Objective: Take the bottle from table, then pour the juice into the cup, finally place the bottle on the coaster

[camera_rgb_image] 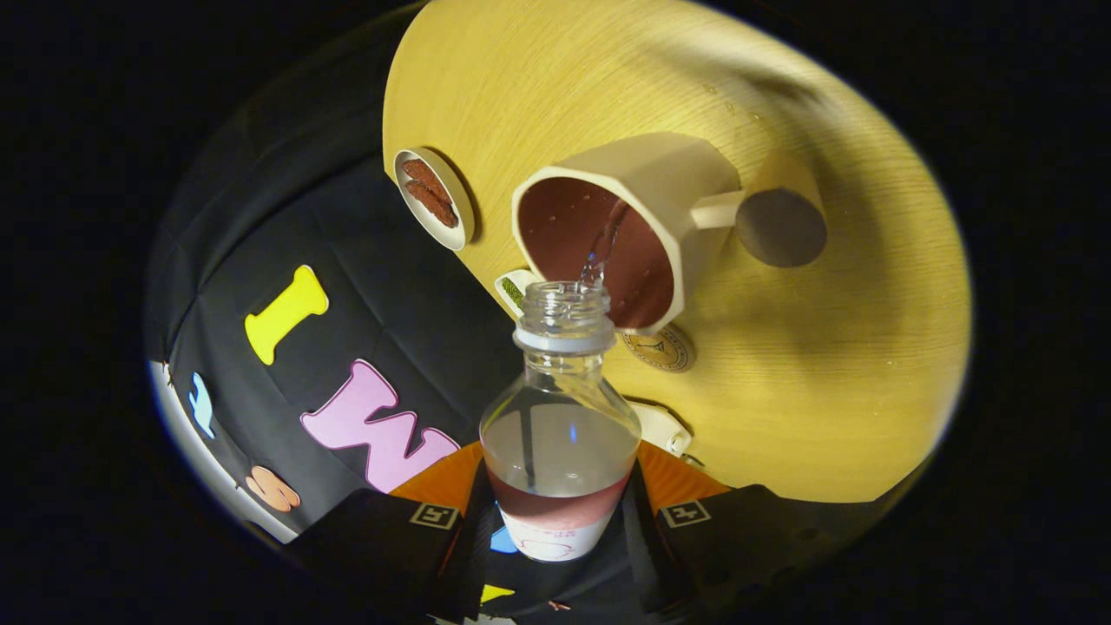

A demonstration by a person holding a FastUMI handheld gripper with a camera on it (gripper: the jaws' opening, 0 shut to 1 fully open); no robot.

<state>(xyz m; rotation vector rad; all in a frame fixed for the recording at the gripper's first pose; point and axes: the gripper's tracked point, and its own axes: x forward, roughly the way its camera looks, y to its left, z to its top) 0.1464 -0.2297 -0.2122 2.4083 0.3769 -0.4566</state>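
The bottle (pixel 560 417) is held clamped between the fingers of the gripper (pixel 555 529) and tipped over the cup (pixel 621 230), into which liquid is being poured, while the coaster (pixel 661 349) placement is left undone.

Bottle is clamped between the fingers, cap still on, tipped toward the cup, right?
Not quite: the bottle has its cap off. The gripper view shows its open threaded neck, with liquid streaming into the cup. It is clamped in the gripper and tipped toward the cup.
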